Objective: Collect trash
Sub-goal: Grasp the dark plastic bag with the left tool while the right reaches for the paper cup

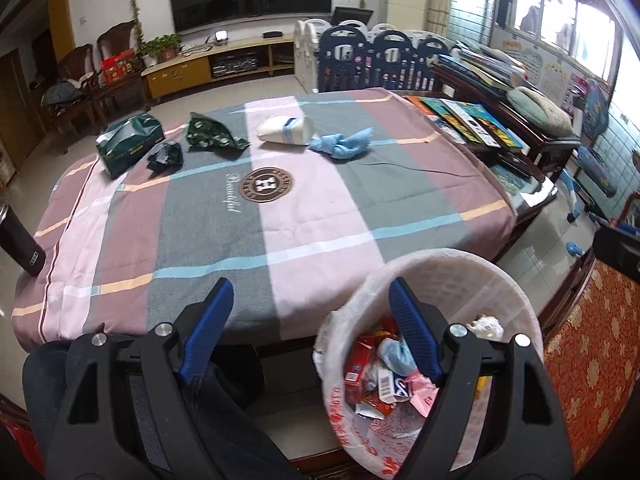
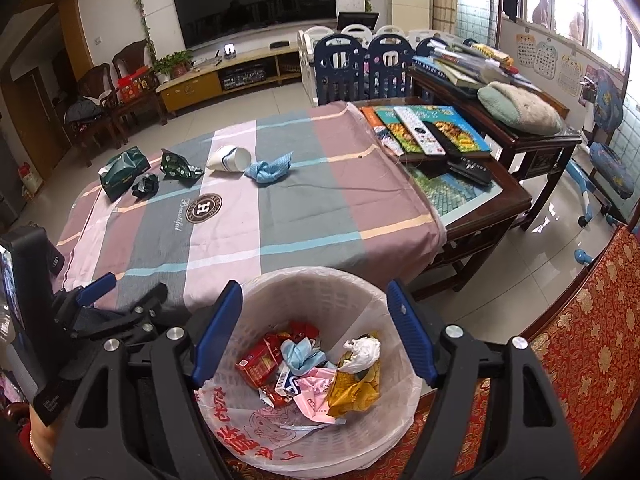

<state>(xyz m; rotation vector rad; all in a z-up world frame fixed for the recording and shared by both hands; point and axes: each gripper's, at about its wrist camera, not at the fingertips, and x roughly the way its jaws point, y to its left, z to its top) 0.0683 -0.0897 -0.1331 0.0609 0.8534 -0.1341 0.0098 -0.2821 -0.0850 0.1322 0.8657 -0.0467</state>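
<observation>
I count five pieces of trash left on the plaid cloth-covered counter (image 1: 320, 216): a dark green tissue pack (image 1: 130, 144), a small crumpled dark wrapper (image 1: 165, 155), a crumpled green foil wrapper (image 1: 214, 135), a tipped white paper cup (image 1: 285, 130) and a knotted light-blue cloth (image 1: 342, 145). One white plastic bin with a printed liner (image 2: 320, 292) stands by the counter's near edge, holding red, pink, gold and white scraps. My right tool (image 2: 315, 330) tilts down over the bin, jaws wide, nothing between them. My left tool (image 1: 312, 330) also tilts down, wide and empty, straddling the counter's edge and the bin's rim. Only the right view shows two remotes (image 2: 420, 132) on books.
</observation>
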